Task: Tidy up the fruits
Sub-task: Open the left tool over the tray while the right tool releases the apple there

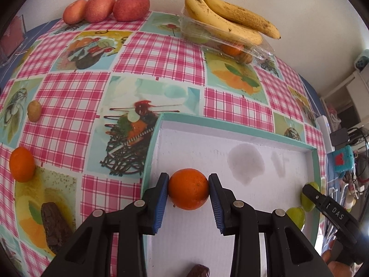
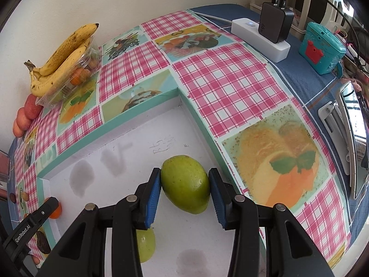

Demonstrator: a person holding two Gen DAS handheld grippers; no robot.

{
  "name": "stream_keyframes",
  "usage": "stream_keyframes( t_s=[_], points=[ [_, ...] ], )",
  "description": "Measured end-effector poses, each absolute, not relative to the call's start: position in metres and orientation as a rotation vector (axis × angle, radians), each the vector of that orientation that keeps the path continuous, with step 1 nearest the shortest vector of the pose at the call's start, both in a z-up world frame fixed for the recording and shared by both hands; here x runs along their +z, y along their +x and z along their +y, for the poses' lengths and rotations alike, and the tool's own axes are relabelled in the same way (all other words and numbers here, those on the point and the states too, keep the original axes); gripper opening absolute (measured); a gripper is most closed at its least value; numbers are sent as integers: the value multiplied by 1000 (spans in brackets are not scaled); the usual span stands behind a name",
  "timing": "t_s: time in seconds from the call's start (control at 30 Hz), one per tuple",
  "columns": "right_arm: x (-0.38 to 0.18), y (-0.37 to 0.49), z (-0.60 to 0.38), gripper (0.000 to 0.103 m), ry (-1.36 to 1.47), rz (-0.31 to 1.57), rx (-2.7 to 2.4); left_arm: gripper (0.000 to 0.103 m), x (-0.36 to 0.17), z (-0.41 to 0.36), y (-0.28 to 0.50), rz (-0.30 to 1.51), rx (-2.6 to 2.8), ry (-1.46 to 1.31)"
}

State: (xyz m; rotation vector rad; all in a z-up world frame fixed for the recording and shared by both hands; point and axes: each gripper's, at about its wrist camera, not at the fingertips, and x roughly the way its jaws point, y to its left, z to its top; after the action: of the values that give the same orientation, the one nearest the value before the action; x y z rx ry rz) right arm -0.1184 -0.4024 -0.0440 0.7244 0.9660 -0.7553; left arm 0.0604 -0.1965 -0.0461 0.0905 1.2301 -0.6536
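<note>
In the left wrist view my left gripper [image 1: 189,176] is shut on an orange [image 1: 188,190], its blue pads pressed to both sides, low over the left part of a white tray with a teal rim [image 1: 230,125]. My right gripper [image 2: 185,170] is shut on a green fruit [image 2: 185,184] near the tray's right wall [image 2: 198,120]. A second green fruit [image 2: 145,245] lies in the tray beneath the right gripper's left finger. A finger of the right gripper [image 1: 322,204] shows at the tray's right edge, and a finger of the left one [image 2: 34,219] at the tray's left.
Bananas [image 1: 230,16] rest on a clear plastic box [image 1: 207,37] by the wall, beside three red fruits [image 1: 106,7]. A loose orange [image 1: 22,164], a small yellowish fruit [image 1: 34,110] and a brown date [image 1: 55,226] lie left of the tray. A power strip [image 2: 260,39] and a teal box [image 2: 322,48] sit far right.
</note>
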Motion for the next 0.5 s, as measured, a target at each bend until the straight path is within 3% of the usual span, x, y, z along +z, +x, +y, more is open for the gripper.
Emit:
stream_keyframes(
  t_s=[0.3,0.5],
  points=[
    [-44,-116,-402,43,715,975,-755,45,-32,-197,52,1211,-668,136],
    [-27,-120,-401,59,697,949,-747,55,-14,-190,49,1174,-682,133]
  ],
)
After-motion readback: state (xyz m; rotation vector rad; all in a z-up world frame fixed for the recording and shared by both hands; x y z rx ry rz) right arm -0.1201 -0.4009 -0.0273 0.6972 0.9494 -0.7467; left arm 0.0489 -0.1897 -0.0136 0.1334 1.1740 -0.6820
